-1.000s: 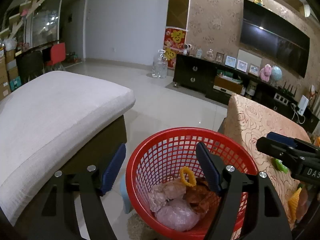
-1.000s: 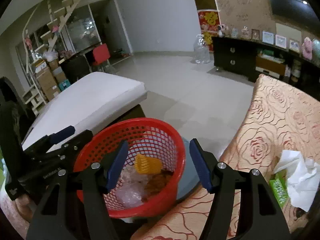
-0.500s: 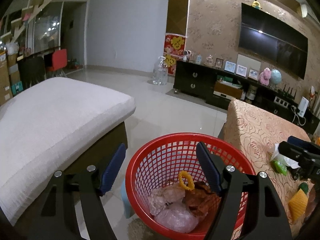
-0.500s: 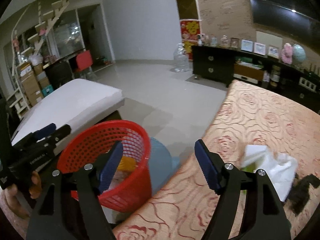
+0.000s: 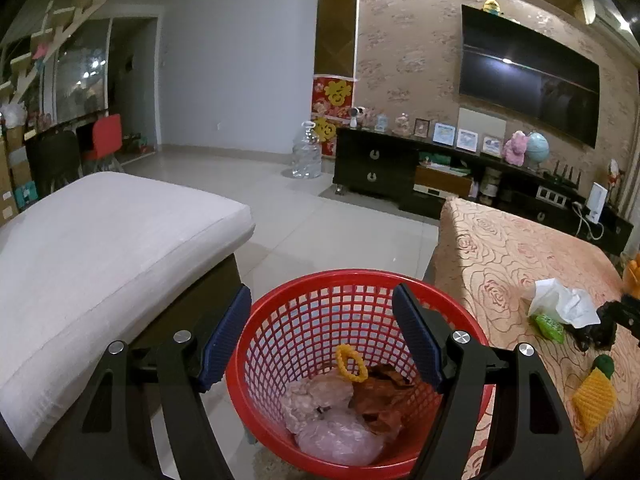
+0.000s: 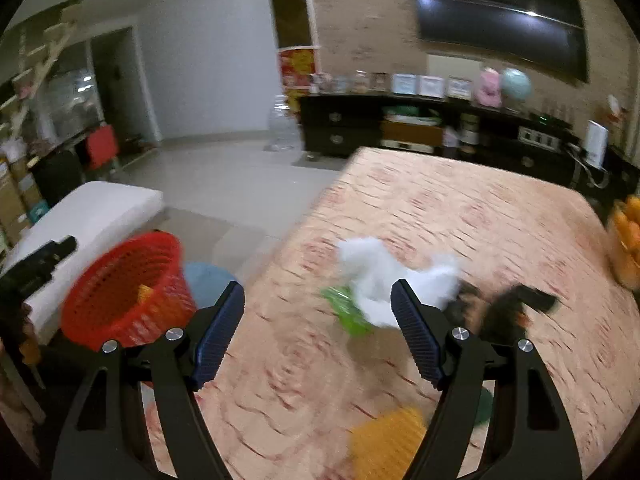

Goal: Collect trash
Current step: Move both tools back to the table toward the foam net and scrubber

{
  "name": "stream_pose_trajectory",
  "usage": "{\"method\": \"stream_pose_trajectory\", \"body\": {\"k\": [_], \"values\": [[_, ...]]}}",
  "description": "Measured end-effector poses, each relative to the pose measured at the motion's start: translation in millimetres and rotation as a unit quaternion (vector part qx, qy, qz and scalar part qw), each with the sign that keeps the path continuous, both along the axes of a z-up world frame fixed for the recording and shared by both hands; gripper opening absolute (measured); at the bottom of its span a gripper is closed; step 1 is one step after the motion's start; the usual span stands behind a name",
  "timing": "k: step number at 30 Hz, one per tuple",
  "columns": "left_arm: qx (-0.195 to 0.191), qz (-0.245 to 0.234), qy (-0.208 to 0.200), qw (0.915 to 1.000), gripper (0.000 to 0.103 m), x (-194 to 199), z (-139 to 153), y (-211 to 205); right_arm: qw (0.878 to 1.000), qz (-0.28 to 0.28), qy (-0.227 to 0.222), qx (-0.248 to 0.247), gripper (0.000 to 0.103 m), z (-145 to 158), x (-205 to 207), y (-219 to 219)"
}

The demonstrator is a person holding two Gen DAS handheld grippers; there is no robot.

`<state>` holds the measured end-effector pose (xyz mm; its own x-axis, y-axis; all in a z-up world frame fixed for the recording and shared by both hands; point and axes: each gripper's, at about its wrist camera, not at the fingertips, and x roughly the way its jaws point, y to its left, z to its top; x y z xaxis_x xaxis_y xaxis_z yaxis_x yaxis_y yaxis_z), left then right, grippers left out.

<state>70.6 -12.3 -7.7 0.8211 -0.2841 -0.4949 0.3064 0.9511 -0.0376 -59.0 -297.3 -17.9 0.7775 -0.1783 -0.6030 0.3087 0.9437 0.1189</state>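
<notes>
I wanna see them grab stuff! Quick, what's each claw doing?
Left claw: open, empty, over the red basket.
Right claw: open, empty, above the table.

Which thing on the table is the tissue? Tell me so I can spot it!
Find the big table with the rose-patterned orange cloth, right of the red basket. Near its middle lies a crumpled white tissue, resting against a small green packet. It is the only white, fluffy thing there.
</notes>
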Motion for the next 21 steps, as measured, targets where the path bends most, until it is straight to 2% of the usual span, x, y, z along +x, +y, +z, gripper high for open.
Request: {"method": "stream_pose_trajectory", "body": {"k": [12, 21], "values": [[0.001, -0.026, -0.012, 0.9996, 0.07, -13, 4, -16, 0.994, -0.103, 0.027, 0.027, 0.074, -29, -72, -53], [0.012, -0.067, -0.026, 0.9973, 0.07, -35, 4, -47, 0.985, -0.164, 0.025, 0.048, 0.074, -37, -98, -83]]}}
